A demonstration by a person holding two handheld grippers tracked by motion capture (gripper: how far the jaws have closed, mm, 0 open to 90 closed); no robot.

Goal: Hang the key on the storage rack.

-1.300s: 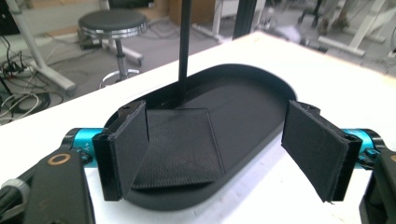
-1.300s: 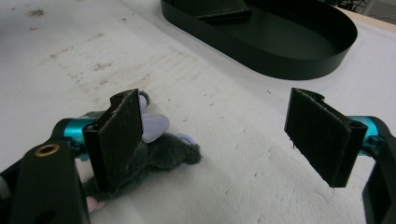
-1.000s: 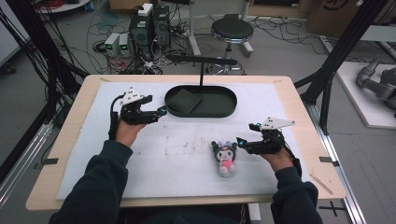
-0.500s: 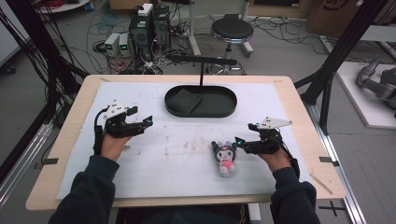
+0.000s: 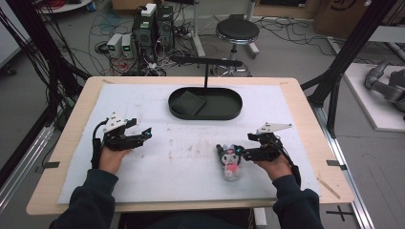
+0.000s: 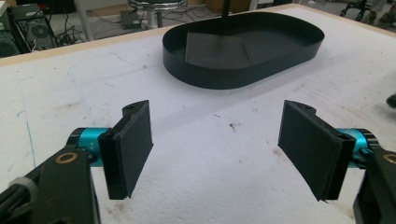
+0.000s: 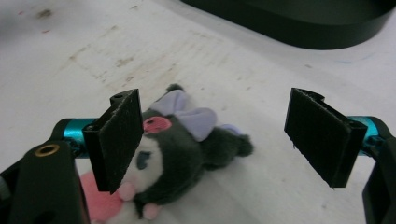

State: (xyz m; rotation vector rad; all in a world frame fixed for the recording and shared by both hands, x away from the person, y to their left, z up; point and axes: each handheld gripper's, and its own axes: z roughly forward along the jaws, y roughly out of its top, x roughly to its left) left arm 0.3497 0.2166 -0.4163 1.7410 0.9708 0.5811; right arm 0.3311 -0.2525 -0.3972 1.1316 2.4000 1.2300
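Left gripper (image 6: 215, 154) held low over a scuffed white foam mat (image 6: 224, 140), its two black padded jaws spread wide with nothing between them, facing a black oval metal tray (image 6: 205, 77) with a dark flat square pad (image 6: 215, 49) lying inside, pale wooden table edge (image 6: 70, 46) beyond.

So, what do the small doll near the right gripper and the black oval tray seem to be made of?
The doll looks like soft plush fabric: a fuzzy dark grey nap, a matte lilac bow, a pink body. The tray seems to be thin rigid sheet, probably metal or plastic, with a smooth matte black finish; its straight, even wall suggests this, but the look leaves it open.
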